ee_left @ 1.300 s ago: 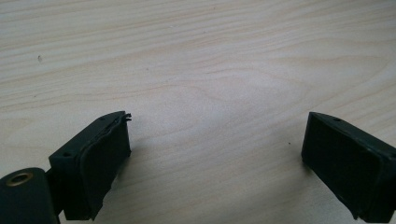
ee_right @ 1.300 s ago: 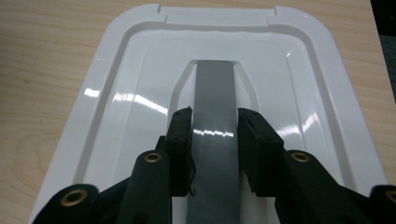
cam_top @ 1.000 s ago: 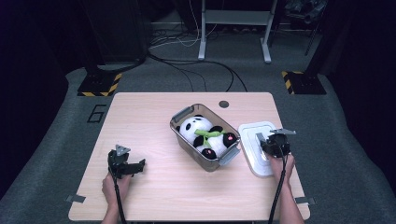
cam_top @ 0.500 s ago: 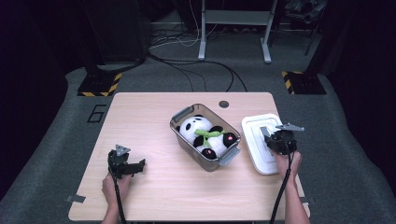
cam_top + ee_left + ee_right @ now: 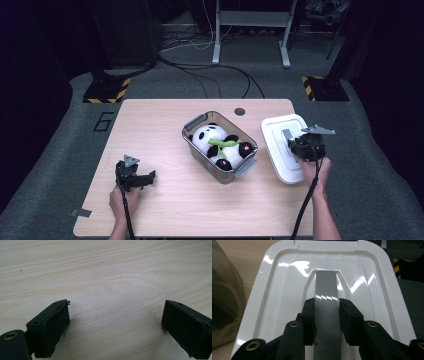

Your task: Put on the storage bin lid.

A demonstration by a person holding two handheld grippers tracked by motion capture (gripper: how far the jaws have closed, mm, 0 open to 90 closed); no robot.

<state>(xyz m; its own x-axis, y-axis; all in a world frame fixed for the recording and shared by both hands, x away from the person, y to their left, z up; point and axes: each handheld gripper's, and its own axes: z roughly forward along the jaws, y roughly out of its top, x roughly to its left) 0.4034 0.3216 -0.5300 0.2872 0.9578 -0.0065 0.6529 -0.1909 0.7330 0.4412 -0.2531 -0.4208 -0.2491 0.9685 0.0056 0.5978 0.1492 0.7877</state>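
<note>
High view: clear bin [image 5: 220, 150] with a panda toy [image 5: 220, 145] sits mid-table [image 5: 165, 125]; white lid [image 5: 282, 147] lies right of the bin, overhanging the table's right edge; right gripper [image 5: 295, 145] on the lid; left gripper [image 5: 145, 177] well left of the bin, bare wood between.
Left gripper view: left gripper [image 5: 115, 322] jaws spread wide over bare tabletop [image 5: 107, 277], nothing between them.
Right gripper view: right gripper [image 5: 327, 307] jaws pinch the lid's [image 5: 284, 287] grey handle [image 5: 325, 292]; bin wall [image 5: 225, 297] close at the lid's left edge.
</note>
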